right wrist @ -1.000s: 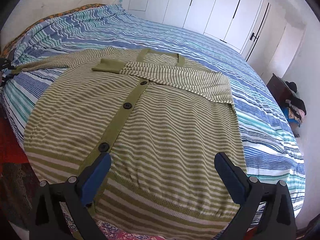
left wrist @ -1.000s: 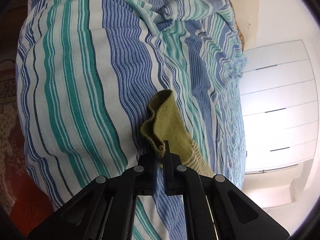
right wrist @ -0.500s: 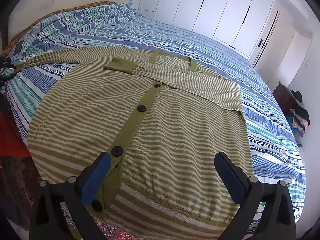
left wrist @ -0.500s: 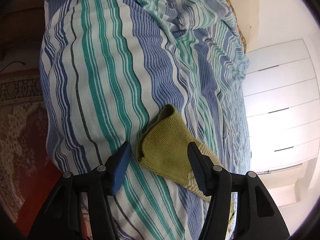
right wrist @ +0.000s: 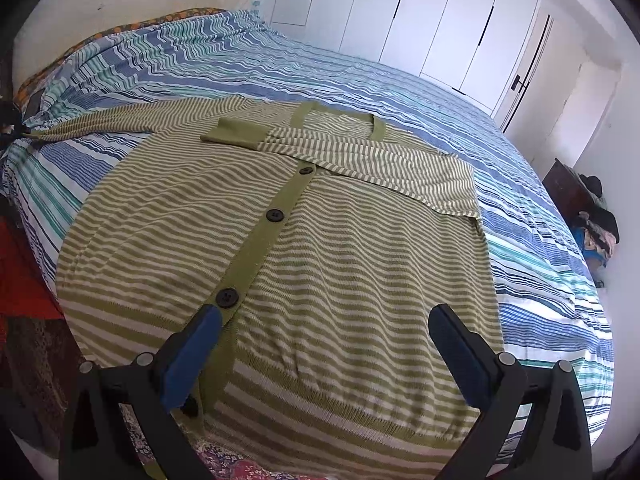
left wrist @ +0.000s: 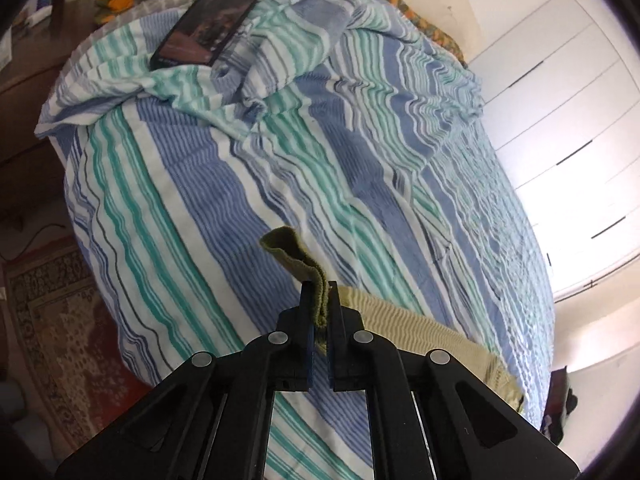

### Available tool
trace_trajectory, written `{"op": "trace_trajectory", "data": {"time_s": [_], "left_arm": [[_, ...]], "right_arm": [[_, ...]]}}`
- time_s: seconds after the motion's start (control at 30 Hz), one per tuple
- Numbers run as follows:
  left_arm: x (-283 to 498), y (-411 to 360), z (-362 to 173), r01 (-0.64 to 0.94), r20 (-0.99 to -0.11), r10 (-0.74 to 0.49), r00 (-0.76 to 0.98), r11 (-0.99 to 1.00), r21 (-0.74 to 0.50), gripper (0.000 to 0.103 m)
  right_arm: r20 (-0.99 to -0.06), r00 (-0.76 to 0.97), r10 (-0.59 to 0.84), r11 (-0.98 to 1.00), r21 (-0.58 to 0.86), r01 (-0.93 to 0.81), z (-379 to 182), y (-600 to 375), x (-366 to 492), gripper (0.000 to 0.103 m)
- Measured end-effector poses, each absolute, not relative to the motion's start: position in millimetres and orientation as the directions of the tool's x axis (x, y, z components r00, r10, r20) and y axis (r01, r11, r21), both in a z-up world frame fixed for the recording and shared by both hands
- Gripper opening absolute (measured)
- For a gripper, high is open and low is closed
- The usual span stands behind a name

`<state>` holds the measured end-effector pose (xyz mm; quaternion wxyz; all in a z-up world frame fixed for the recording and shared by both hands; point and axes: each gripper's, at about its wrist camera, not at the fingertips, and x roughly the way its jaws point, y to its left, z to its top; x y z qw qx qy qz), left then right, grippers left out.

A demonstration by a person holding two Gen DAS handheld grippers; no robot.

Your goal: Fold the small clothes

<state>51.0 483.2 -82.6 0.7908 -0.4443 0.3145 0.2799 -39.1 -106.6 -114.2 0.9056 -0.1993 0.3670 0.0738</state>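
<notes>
A green and cream striped cardigan (right wrist: pixel 320 264) lies flat, buttoned, on the striped bed. Its right sleeve is folded across the chest, with the plain green cuff (right wrist: pixel 236 132) near the collar. Its left sleeve (right wrist: pixel 120 120) stretches out to the bed's left edge. My left gripper (left wrist: pixel 320 292) is shut on that sleeve's green cuff (left wrist: pixel 292 254) and holds it just above the bedspread. My right gripper (right wrist: pixel 324 320) is open and empty, hovering over the cardigan's hem.
A blue, teal and white striped bedspread (left wrist: pixel 224 184) covers the bed. A black phone (left wrist: pixel 204 28) lies on the rumpled cover by the pillow. A patterned rug (left wrist: pixel 52 312) lies on the floor left of the bed. White wardrobes (right wrist: pixel 420 20) stand behind.
My left gripper opened around the cuff half a second ago and has now shut on it again and lifted it. My right gripper has moved forward over the hem.
</notes>
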Motion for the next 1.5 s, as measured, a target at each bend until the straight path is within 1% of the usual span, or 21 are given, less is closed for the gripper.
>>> {"op": "trace_trajectory", "data": {"time_s": [0.1, 0.23, 0.37, 0.47, 0.57, 0.63, 0.73, 0.87, 1.0, 1.03, 1.07, 1.1, 1.13, 1.17, 1.23, 1.3, 1.37, 1.43, 1.5], "left_arm": [[78.5, 451.5, -33.9, -0.646, -0.695, 0.148, 0.704, 0.54, -0.54, 0.002], [143.1, 378.6, 34.6, -0.473, -0.612, 0.052, 0.789, 0.687, -0.552, 0.002], [211.3, 262.5, 87.0, -0.248, -0.56, -0.108, 0.821, 0.817, -0.521, 0.002], [258.3, 162.1, 104.5, -0.087, -0.556, -0.228, 0.799, 0.872, -0.482, 0.002], [293.6, 60.9, 96.2, 0.035, -0.584, -0.298, 0.755, 0.908, -0.417, 0.002], [311.1, 2.7, 75.8, 0.085, -0.618, -0.341, 0.709, 0.91, -0.405, 0.002], [327.0, -68.1, 35.7, 0.12, -0.673, -0.378, 0.636, 0.91, -0.398, 0.002], [329.4, -139.5, -10.6, 0.133, -0.743, -0.376, 0.554, 0.921, -0.367, 0.002], [329.2, -183.1, -45.2, 0.154, -0.811, -0.295, 0.505, 0.956, -0.251, 0.003], [328.9, -189.7, -54.7, 0.15, -0.834, -0.251, 0.491, 0.968, -0.203, 0.012], [330.0, -193.6, -64.1, 0.154, -0.856, -0.213, 0.47, 0.975, -0.158, 0.036], [328.4, -195.6, -72.0, 0.16, -0.874, -0.172, 0.454, 0.981, -0.11, 0.05], [322.2, -197.8, -74.9, 0.171, -0.878, -0.137, 0.459, 0.983, -0.064, 0.07], [314.5, -197.4, -74.5, 0.182, -0.87, -0.118, 0.48, 0.983, -0.033, 0.076], [295.9, -187.9, -75.3, 0.213, -0.86, -0.114, 0.497, 0.977, -0.007, 0.079], [275.7, -168.5, -73.6, 0.214, -0.851, -0.118, 0.511, 0.977, -0.007, 0.082], [254.4, -142.6, -78.3, 0.18, -0.845, -0.112, 0.523, 0.983, -0.018, 0.091], [231.4, -113.6, -90.3, 0.147, -0.851, -0.113, 0.513, 0.988, -0.043, 0.092], [207.4, -91.9, -111.6, 0.144, -0.881, -0.111, 0.46, 0.988, -0.049, 0.092]], "right_arm": [[-0.69, 0.724, 0.007, 0.92, -0.28, -0.275, -111.1, -109.1, -38.1, 0.102], [-0.672, 0.739, 0.031, 0.935, -0.242, -0.259, -103.4, -116.7, -38.7, 0.102], [-0.651, 0.758, 0.05, 0.955, -0.192, -0.227, -93.3, -132.2, -40.4, 0.102], [-0.635, 0.77, 0.057, 0.972, -0.141, -0.188, -85.4, -149.4, -41.4, 0.102], [-0.625, 0.778, 0.059, 0.986, -0.084, -0.142, -79.0, -169.1, -42.0, 0.102], [-0.621, 0.781, 0.061, 0.992, -0.047, -0.115, -76.1, -181.2, -42.4, 0.102], [-0.615, 0.785, 0.069, 0.996, -0.006, -0.092, -72.5, -195.9, -43.2, 0.102], [-0.614, 0.785, 0.081, 0.997, 0.044, -0.069, -71.3, -212.6, -42.9, 0.102], [-0.624, 0.775, 0.094, 0.994, 0.101, -0.04, -73.3, -228.2, -38.8, 0.102], [-0.627, 0.773, 0.097, 0.993, 0.116, -0.03, -74.1, -232.7, -37.6, 0.102], [-0.63, 0.771, 0.098, 0.991, 0.13, -0.02, -74.8, -236.7, -36.4, 0.102], [-0.632, 0.769, 0.098, 0.99, 0.144, -0.009, -75.5, -240.6, -35.5, 0.102], [-0.634, 0.767, 0.098, 0.988, 0.157, 0.004, -76.0, -244.6, -34.7, 0.102], [-0.636, 0.766, 0.096, 0.985, 0.169, 0.017, -76.6, -248.3, -34.0, 0.102], [-0.636, 0.766, 0.092, 0.981, 0.191, 0.041, -77.0, -255.3, -34.2, 0.102], [-0.634, 0.769, 0.085, 0.977, 0.205, 0.061, -77.0, -260.5, -34.7, 0.102], [-0.634, 0.769, 0.079, 0.974, 0.212, 0.075, -77.2, -264.0, -34.4, 0.102], [-0.637, 0.767, 0.076, 0.973, 0.214, 0.082, -78.0, -265.1, -34.1, 0.102], [-0.64, 0.765, 0.072, 0.975, 0.207, 0.082, -78.4, -263.4, -33.2, 0.102]]}}
